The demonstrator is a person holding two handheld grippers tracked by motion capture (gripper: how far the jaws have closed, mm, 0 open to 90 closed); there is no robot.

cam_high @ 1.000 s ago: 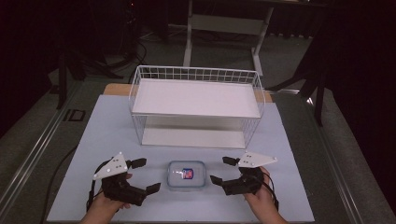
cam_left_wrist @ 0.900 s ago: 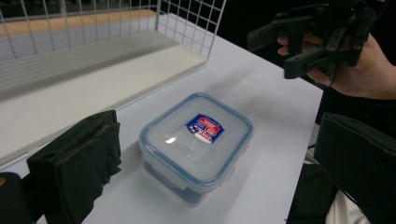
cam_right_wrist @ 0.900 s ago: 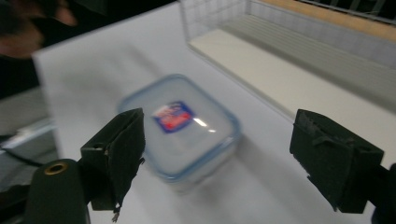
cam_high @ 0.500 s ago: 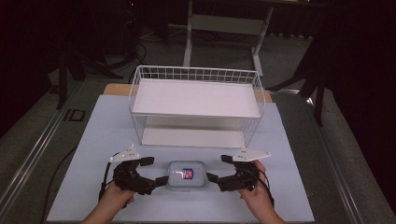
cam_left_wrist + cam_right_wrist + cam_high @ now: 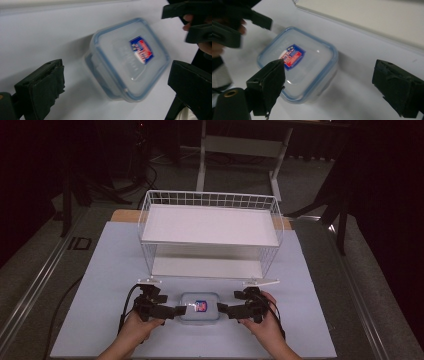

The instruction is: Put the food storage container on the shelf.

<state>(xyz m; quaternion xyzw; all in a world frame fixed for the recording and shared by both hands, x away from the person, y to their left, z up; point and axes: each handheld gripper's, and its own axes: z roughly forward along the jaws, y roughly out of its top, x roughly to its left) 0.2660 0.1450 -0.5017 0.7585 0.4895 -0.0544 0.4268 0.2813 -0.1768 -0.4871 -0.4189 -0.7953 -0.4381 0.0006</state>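
The lidded plastic food container (image 5: 199, 306) lies on the table mat just before the wire shelf rack (image 5: 210, 236). Left gripper (image 5: 176, 311) and right gripper (image 5: 223, 309) flank it, jaws spread, the right's just widened, seemingly not touching it.

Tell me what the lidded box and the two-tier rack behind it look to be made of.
The lidded box looks like clear, glossy plastic: you see through its walls, the lid catches a highlight, and a blue seal rims it. The rack seems to be thin white-coated metal wire in a grid, with flat matte white shelf boards; whether those are metal or plastic is unclear.
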